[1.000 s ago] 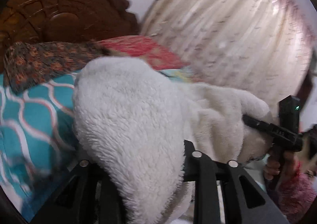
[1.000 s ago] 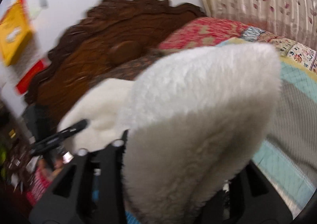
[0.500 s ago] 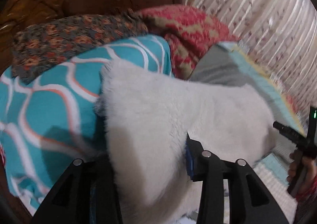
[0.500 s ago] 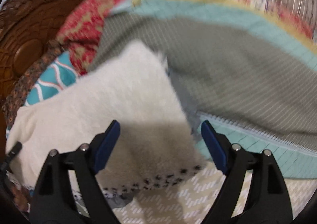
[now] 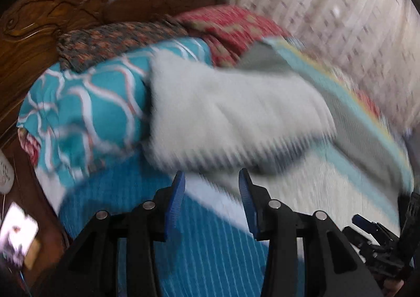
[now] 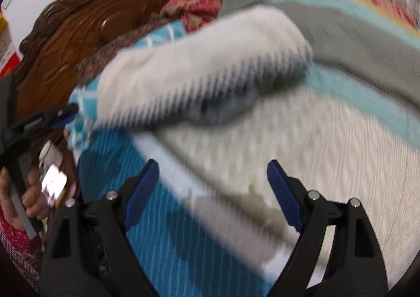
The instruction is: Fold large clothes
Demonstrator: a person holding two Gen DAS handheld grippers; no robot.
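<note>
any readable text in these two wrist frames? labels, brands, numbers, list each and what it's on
None readable.
Yellow and red box at the wall, left edge of the right wrist view: print blurred, cropped.
White card at the lower left of the left wrist view: markings blurred.
White fluffy garment: no label shows.

White fleece garment (image 5: 231,113) smeared by motion blur, near edge unreadable, headboard (image 6: 78,31) cut off at frame edge
</note>
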